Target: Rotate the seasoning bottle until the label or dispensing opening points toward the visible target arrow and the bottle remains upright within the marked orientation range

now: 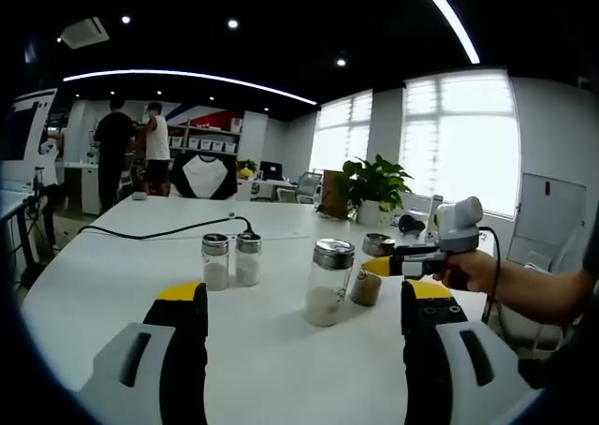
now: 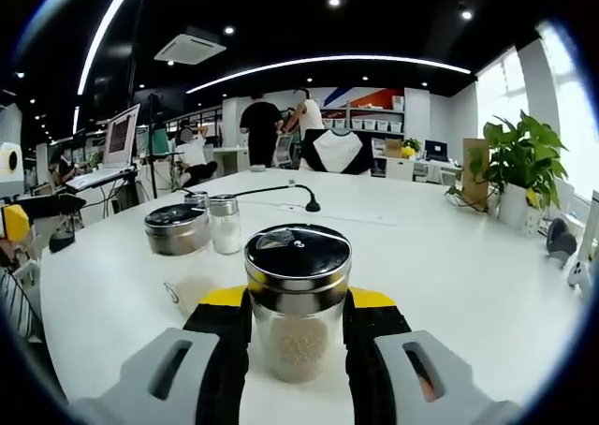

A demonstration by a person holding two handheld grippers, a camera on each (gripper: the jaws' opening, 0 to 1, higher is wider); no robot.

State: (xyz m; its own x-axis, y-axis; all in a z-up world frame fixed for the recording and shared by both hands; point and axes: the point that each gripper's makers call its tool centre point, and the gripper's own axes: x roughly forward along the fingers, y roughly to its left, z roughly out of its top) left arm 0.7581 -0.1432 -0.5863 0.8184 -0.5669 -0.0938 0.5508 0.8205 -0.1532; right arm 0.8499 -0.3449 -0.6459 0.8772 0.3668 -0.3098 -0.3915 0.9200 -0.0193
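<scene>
Seasoning bottle (image 2: pixel 298 303) with a metal cap is standing upright on the white surface (image 2: pixel 449 256), well in from its edges. The right hand-held gripper (image 2: pixel 298 327) is clamping its glass body from both sides, probably to turn it without tipping. The left hand-held gripper (image 1: pixel 304 322) is waiting with jaws apart, holding nothing, facing the other shakers (image 1: pixel 232 259).

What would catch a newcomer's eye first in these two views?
In the right gripper view, a glass seasoning bottle with a shiny metal lid stands upright between the right tongs, which close on its sides. In the left gripper view, the left tongs stand open and empty over the white table, with three more shakers ahead and a potted plant by the window.
</scene>
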